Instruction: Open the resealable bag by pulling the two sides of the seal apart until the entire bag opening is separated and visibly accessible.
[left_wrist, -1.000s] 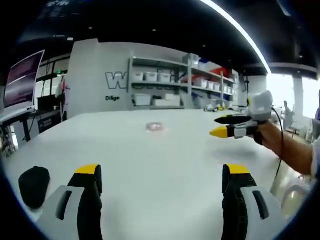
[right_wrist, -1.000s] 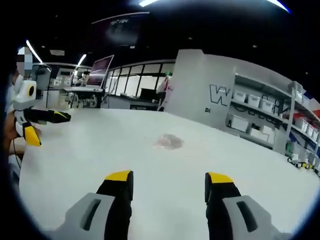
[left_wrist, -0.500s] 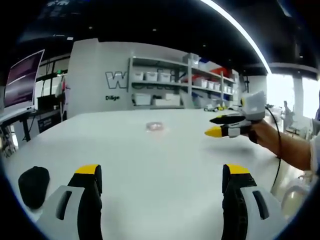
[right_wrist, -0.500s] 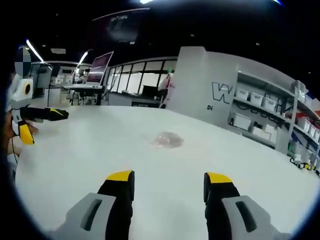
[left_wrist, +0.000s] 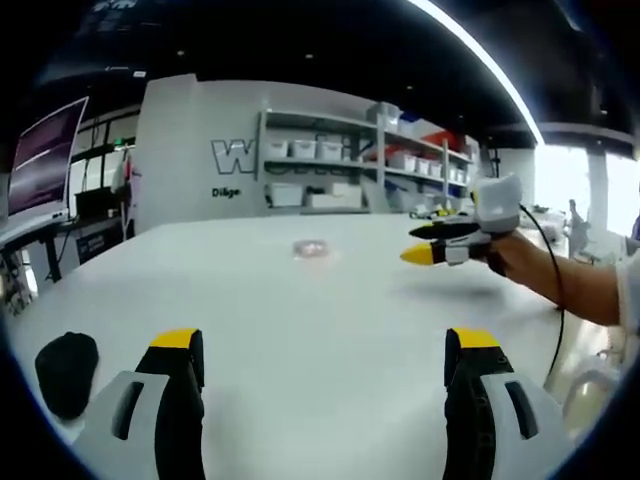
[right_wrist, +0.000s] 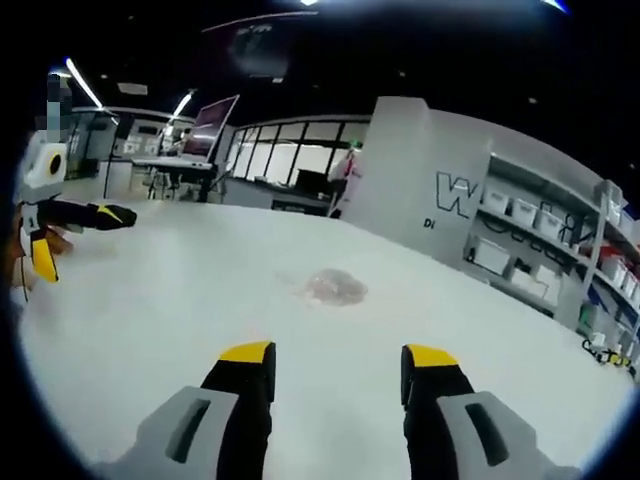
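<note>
overhead, dark ceiling; below, white table (left_wrist: 320, 330), perhaps a clear bag (right_wrist: 336, 287), both grippers' jaws parted, empty.

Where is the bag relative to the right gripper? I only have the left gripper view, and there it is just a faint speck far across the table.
Observer: In the right gripper view the bag lies on the white table, ahead of the right gripper and apart from it.
Operator: Is that gripper ready to grasp?
Observer: Its fingers stand apart with nothing between them.
Operator: And the left one, seen from there?
Observer: The left gripper shows at the left edge of that view, fingers spread, well off to the side of the bag.
</note>
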